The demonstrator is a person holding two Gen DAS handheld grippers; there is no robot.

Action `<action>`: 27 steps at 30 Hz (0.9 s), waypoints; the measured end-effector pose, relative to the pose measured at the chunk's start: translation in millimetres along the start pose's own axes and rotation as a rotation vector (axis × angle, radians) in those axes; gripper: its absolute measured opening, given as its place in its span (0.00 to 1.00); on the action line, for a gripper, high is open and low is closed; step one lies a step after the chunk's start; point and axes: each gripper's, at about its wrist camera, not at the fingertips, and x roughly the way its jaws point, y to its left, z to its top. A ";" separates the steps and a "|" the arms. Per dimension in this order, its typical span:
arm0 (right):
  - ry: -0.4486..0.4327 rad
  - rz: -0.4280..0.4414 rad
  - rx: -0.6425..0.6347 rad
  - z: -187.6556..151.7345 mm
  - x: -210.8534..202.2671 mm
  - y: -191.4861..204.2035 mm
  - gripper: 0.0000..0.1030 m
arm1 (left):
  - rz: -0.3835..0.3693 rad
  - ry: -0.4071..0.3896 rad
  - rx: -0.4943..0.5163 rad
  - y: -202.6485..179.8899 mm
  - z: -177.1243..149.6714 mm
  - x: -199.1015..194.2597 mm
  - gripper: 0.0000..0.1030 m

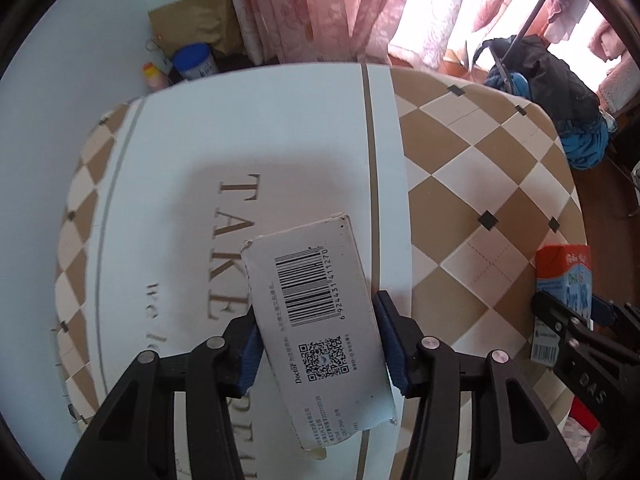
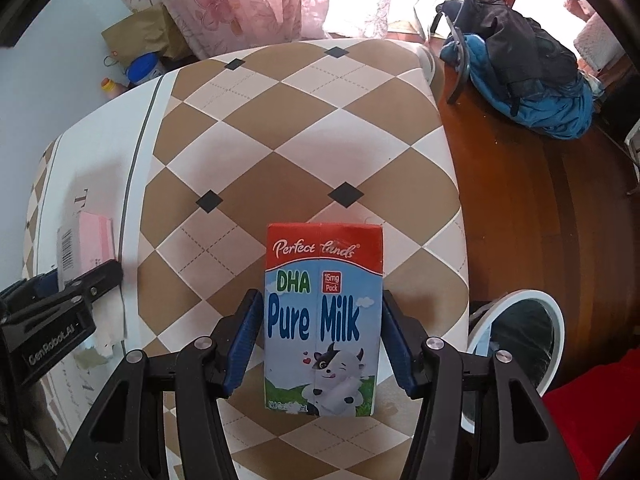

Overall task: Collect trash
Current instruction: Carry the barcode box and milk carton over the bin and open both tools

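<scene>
A white flat box (image 1: 320, 320) with a barcode and a QR code sits tilted between the blue pads of my left gripper (image 1: 316, 308), which is shut on it. Its shadow falls offset on a white sheet lettered "TAKE" (image 1: 260, 128), so the box hangs above the table. In the right wrist view the same box (image 2: 84, 244) shows a pink side. My right gripper (image 2: 322, 296) is shut on a "Pure Milk" carton (image 2: 324, 320), pads against both sides, over the checked tablecloth (image 2: 280, 128). The left wrist view shows that carton (image 1: 564, 276) at far right.
A white-rimmed bin with a dark liner (image 2: 516, 340) stands on the wooden floor beside the table's right edge. A chair piled with blue and black clothes (image 2: 532, 76) is beyond it. A paper bag (image 1: 192, 24) and a blue-lidded jar (image 1: 196, 60) sit behind the table near pink curtains.
</scene>
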 end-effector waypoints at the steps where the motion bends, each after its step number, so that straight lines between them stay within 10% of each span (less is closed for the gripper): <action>1: -0.006 -0.008 -0.002 -1.8 -0.6 1.5 0.52 | 0.004 -0.015 0.003 -0.2 -3.8 -3.9 0.46; 16: -0.224 0.135 0.033 -86.9 -103.9 -38.6 0.51 | -0.092 -0.289 0.106 -46.6 -94.7 -164.7 0.46; 27: -0.433 0.128 0.196 -204.8 -243.3 -166.7 0.51 | -0.266 -0.422 0.342 -180.9 -150.4 -263.2 0.46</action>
